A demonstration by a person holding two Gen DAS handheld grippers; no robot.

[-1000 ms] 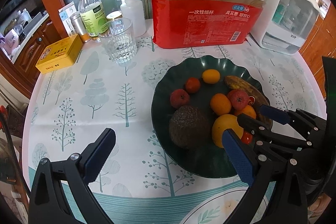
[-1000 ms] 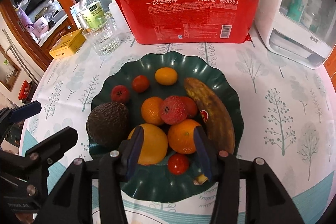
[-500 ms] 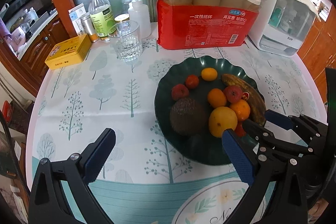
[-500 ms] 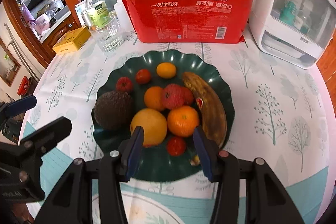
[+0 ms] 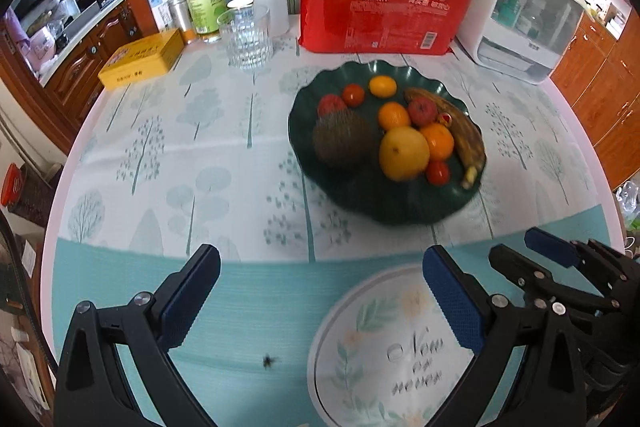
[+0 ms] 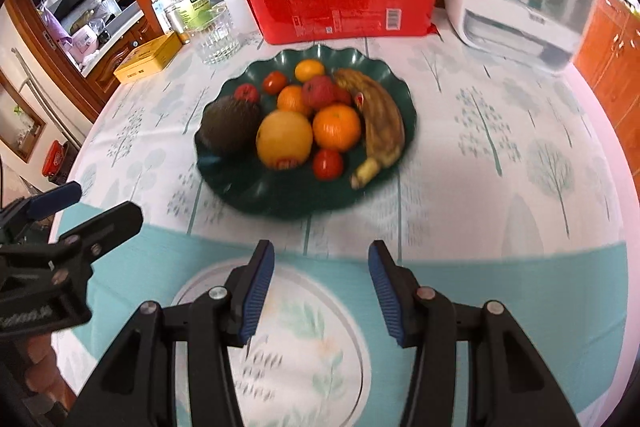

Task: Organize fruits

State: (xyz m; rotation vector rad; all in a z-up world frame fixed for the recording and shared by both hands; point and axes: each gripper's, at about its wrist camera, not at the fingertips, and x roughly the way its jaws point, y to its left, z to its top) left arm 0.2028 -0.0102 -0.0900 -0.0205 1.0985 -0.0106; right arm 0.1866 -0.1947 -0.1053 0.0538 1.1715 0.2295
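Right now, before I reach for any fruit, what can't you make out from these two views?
- Dark green plate: near rim smeared by motion blur in both wrist views.
- Small red fruit behind the orange, right wrist view: mostly hidden, type unclear.
- White storage box: contents blurred behind its cloudy cover.
- Red package: small print unreadable.
- Round printed mat: cut off by the gripper bodies and frame bottom.

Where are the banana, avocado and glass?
banana [image 6: 380,115], right wrist view, middle of its brown peel.
avocado [image 6: 230,125], right wrist view, centre of its dark skin.
glass [image 5: 246,37], left wrist view, its ribbed side wall.
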